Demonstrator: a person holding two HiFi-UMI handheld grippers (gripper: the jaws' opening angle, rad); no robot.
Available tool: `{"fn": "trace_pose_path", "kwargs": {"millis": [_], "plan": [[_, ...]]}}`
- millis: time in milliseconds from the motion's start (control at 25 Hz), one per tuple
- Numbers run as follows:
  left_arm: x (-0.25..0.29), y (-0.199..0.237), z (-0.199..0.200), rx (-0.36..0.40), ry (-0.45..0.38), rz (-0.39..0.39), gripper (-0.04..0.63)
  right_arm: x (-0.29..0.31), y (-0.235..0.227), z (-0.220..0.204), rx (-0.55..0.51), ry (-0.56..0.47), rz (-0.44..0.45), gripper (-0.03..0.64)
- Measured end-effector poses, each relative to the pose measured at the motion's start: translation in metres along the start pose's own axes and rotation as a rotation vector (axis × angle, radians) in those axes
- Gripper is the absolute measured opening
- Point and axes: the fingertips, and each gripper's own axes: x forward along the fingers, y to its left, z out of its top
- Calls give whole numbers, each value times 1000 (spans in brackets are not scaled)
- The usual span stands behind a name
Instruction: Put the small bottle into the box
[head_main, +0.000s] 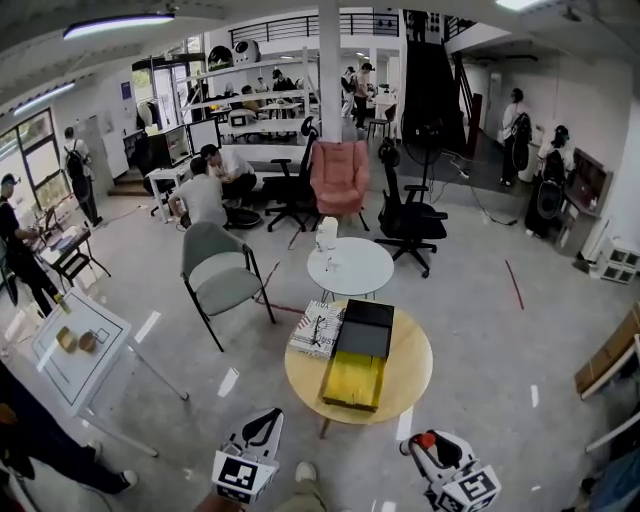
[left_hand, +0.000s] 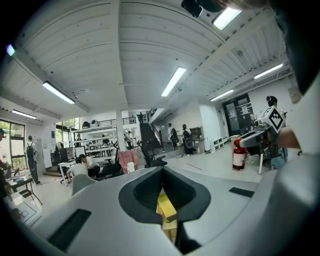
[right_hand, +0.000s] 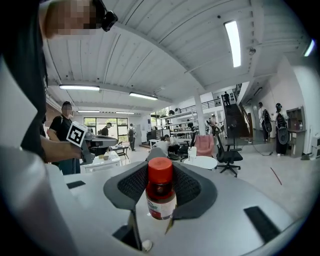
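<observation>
The small bottle (right_hand: 161, 199), brown with a red cap and a white label, stands upright between the pads of my right gripper (right_hand: 161, 172), which is shut on it. In the head view this gripper (head_main: 437, 462) sits low at the right, with the red cap (head_main: 427, 440) showing, short of the table. The box (head_main: 353, 380) lies open on the round wooden table (head_main: 412, 368), yellow inside, with its black lid (head_main: 367, 330) folded back. My left gripper (head_main: 258, 432) hangs at the bottom left, shut and holding nothing. Through its jaws the yellow box (left_hand: 166, 205) shows.
A patterned book (head_main: 318, 328) lies on the wooden table beside the box. Behind stand a small white round table (head_main: 350, 270), a grey chair (head_main: 220, 272) and a pink armchair (head_main: 340, 175). A white table (head_main: 75, 352) stands left. Several people are about the room.
</observation>
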Motion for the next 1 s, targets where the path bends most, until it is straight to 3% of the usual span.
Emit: {"fn": "trace_pose_path", "kwargs": {"millis": [280, 600, 1000], "plan": [[9, 13, 1, 49, -8, -22, 18, 20, -1, -2, 16, 8, -28, 157], [43, 33, -2, -11, 1, -27, 18, 50, -18, -3, 30, 26, -49, 158], [124, 46, -2, -25, -2, -123, 18, 97, -50, 3, 46, 55, -91, 157]]}}
